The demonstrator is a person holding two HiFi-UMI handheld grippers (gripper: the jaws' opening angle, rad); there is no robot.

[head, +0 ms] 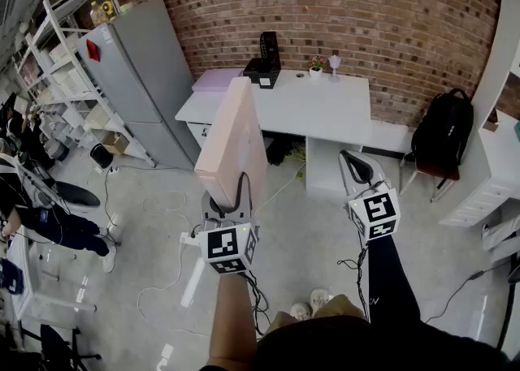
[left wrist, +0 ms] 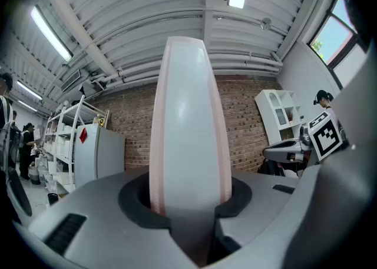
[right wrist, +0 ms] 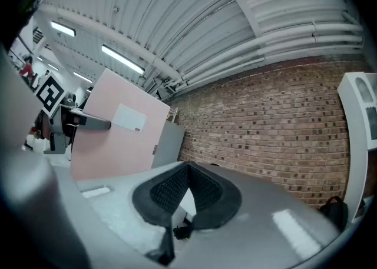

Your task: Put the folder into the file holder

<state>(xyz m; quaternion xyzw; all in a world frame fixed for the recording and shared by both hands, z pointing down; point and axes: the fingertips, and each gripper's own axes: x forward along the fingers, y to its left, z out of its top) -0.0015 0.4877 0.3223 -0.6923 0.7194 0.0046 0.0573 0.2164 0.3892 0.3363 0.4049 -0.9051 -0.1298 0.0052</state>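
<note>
Right now your left gripper (left wrist: 188,212) pinches the folder (head: 236,138) by its lower end, with the jaws pressed on both broad faces. The folder stands upright on your side of the desk (head: 325,114), just short of its front edge. Your right gripper (right wrist: 187,170) is pressed together on nothing, also short of the desk and nearer its right end.

The folder looks stiff and box-like, probably light, with smooth faces that could slip. Held low as it is, its tall top will likely sway. A hold nearer the middle of the spine, or a steadying touch from your free gripper, should give you more control when lowering it in.

At the desk's back edge, left of centre, stands the holder (head: 264,59), black, with its open side up.

By count there are two grippers, one pink folder in your grip, what looks like one purple folder (head: 215,79) lying flat at the desk's left end, and one holder.
</note>
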